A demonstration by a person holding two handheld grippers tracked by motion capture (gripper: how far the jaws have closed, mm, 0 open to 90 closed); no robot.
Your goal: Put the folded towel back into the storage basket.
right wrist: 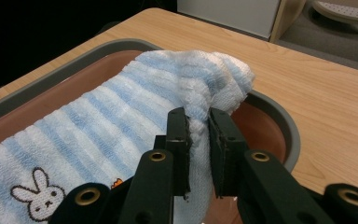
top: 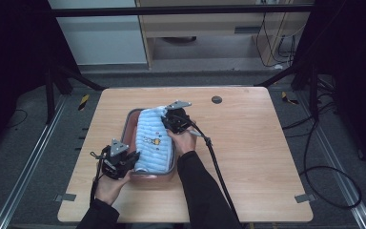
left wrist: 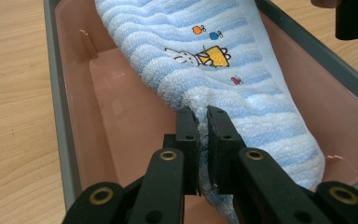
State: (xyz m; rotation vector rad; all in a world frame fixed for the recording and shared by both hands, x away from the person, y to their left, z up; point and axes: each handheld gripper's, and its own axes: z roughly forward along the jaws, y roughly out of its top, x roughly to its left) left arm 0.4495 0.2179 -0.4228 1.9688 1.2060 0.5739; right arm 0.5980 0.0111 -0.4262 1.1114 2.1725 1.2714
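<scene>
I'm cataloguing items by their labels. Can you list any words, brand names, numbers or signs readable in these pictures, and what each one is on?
None: no words, numbers or brand marks can be read.
The blue striped towel carries embroidered pictures, not text: a white rabbit and small coloured figures.
The pink tub, the wooden table and both grippers, left and right, bear no lettering.
</scene>
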